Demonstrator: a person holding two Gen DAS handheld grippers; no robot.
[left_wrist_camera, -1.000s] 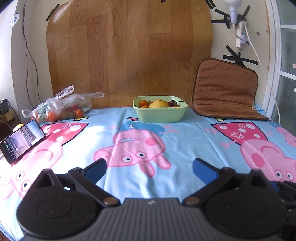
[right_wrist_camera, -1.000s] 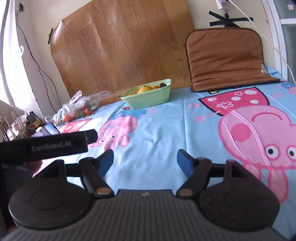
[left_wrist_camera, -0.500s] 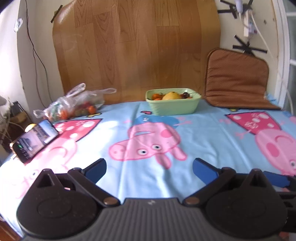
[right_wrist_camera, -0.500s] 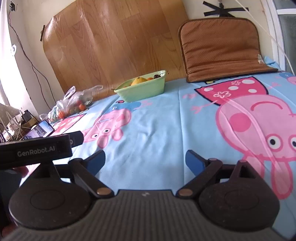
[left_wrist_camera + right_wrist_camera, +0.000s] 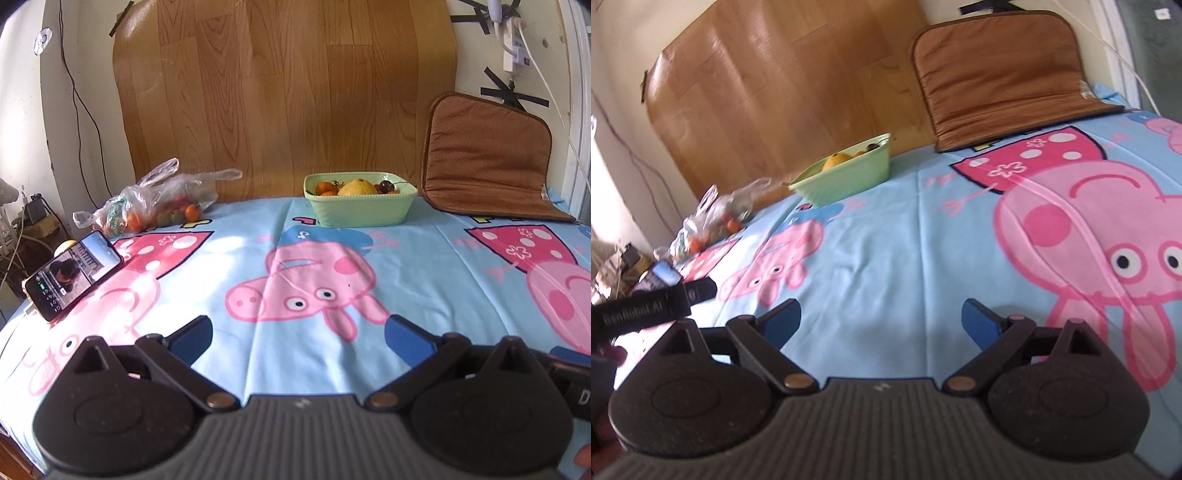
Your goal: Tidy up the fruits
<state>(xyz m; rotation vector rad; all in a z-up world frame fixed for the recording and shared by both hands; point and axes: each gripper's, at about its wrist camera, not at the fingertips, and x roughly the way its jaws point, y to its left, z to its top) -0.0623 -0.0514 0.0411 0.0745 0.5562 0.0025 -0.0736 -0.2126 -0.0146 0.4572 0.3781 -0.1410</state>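
A light green bowl [image 5: 360,210] holding a yellow fruit, small orange fruits and dark cherries stands at the far edge of the table; it also shows in the right wrist view [image 5: 846,173]. A clear plastic bag of small tomatoes [image 5: 159,206] lies at the far left, also seen in the right wrist view [image 5: 716,218]. My left gripper [image 5: 299,339] is open and empty above the near table edge. My right gripper [image 5: 881,321] is open and empty, to the right of the left one, whose body [image 5: 646,314] shows at its left.
A cartoon-pig blue cloth [image 5: 295,266] covers the table. A phone [image 5: 72,273] leans at the left edge. A brown cushion [image 5: 487,162] leans on the wall at the far right. A wooden board [image 5: 288,92] stands behind the bowl.
Both grippers have shifted and tilted slightly over the near table edge; the right view now rolls to the left. Both stay open and empty.
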